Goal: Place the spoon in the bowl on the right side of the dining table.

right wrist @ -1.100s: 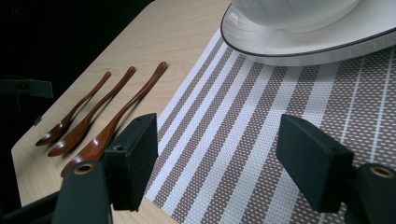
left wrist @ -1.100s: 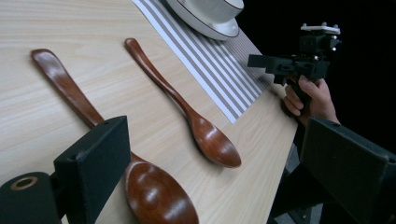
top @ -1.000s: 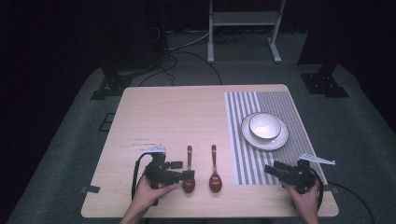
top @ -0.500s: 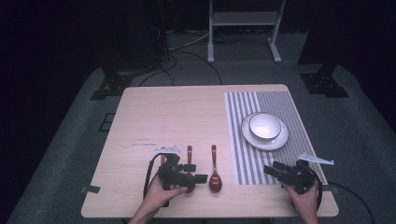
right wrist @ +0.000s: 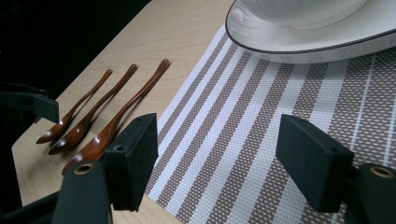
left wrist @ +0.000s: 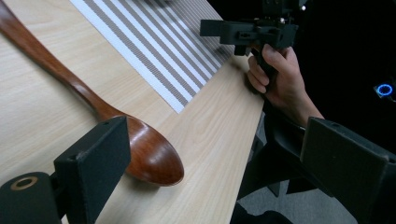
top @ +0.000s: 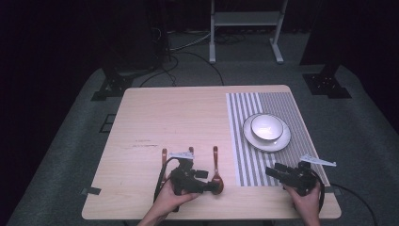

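- The left gripper [top: 207, 185] is held low over the near edge of the table [top: 179, 117] in the high view, with its jaws turned toward the person's right.
- Its jaws are spread wide apart; nothing is clasped between them.
- In the left gripper view, the bowl of a brown wooden spoon [left wrist: 152, 156] is seen lying flat on the table between the two jaws, just beside the left-hand jaw; whether that jaw touches it cannot be told.
- In the high view this spoon [top: 216, 172] is seen lying lengthwise, handle pointing away from the person, its bowl at the tip of the left gripper.
- Two more spoons [right wrist: 77, 119] are seen in the right gripper view, laid side by side with the first on the bare wood, near the striped placemat [top: 263, 108].
- The right gripper [top: 277, 173] is held at the near right corner of the table, above the near edge of the placemat.
- Its jaws are likewise released and wide apart, with only striped mat seen between them in the right gripper view.
- A white bowl [top: 267, 128] is set on a white plate [top: 249, 140] in the middle of the placemat, well apart from the spoons.
- The right hand [left wrist: 275, 77], wrapped around its gripper, is seen in the left gripper view beyond the table's corner.
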Demonstrator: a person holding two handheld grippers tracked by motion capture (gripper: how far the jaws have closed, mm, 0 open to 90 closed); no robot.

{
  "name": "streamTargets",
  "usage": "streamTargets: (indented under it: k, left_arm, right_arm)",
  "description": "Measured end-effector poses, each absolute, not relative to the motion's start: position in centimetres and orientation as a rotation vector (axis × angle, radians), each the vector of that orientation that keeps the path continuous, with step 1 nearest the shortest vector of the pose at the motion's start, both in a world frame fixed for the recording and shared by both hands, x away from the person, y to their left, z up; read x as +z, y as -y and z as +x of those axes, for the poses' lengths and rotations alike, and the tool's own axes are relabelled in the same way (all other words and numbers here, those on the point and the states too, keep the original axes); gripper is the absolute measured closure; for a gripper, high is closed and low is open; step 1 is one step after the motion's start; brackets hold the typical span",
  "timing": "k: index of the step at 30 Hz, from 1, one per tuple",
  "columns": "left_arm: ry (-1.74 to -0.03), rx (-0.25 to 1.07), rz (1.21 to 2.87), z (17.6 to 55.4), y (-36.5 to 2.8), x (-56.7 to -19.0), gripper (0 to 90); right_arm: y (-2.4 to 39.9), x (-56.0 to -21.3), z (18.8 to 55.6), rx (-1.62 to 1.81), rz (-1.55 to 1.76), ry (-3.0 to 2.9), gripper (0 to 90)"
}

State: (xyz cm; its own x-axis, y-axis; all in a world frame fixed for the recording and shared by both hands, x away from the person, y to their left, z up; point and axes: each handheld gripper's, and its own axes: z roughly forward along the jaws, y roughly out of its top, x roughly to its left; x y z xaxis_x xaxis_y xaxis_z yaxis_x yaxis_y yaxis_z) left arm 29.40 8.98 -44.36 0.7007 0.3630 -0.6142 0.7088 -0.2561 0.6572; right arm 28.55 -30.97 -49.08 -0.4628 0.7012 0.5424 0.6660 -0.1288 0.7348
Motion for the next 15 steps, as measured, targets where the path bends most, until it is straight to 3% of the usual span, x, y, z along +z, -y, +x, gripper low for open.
streamTargets:
  k: [15]
  left_arm:
    - [-0.814, -0.495, 1.878, 29.1, -7.5, -45.0, 7.4]
  right_arm:
    - [30.9, -49.0, 28.5, 1.717, 1.618, -2.035, 28.5]
